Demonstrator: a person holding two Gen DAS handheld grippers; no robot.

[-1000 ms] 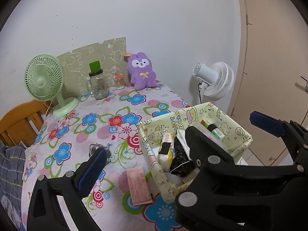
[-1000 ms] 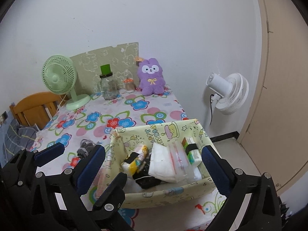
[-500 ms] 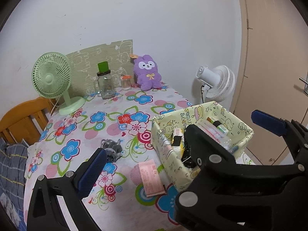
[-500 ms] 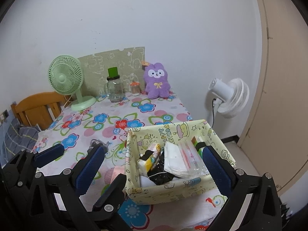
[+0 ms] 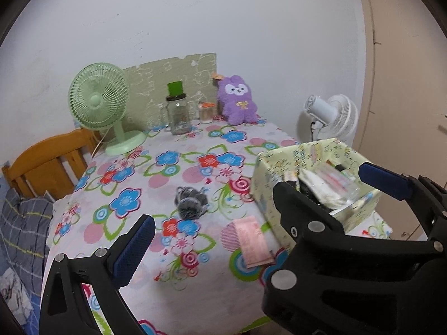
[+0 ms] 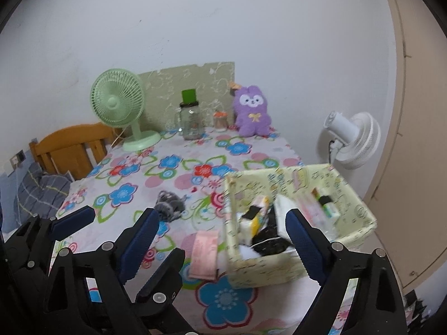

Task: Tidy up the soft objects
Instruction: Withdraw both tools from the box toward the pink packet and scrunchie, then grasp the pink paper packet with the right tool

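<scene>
A: Left side first. What do the left tongs (image 5: 259, 213) show?

B: Spread wide, nothing between the pads. They have pulled back from the table; more of the flowered cloth (image 5: 173, 173) shows than a moment ago.

A: What lies ahead of them?

B: Grey fuzzy bundle (image 5: 191, 202), loose on the cloth, straight ahead of the gap and a little toward the left pad. A second ago it sat low and close by that pad. Pink packet (image 5: 252, 241) lies flat, nearer than the bundle and right of it.

A: And the box?

B: Yellow fabric box (image 5: 279, 164) has slid toward the right pad of the left tongs. It stands on the near right part of the table, with packets, white wipes and something black piled inside.

A: The right tongs (image 6: 222, 241)?

B: Drawn back as well. Jaws are closing a little from full spread, but no pad presses on anything. The box is beyond them, ahead of the right pad, untouched. The grey bundle is ahead of their left pad.

A: Far end?

B: Purple plush toy (image 5: 237, 100) sits upright against the wall, well beyond both tongs, where it was before. Green fan (image 5: 97, 97) is far off to the left.

A: Reading?

B: Both pairs have left the box empty-handed, so I take that visit as finished. The bundle is still out on the cloth and now lines up with the left tongs. It is probably the next pick, with the plush after it.
</scene>
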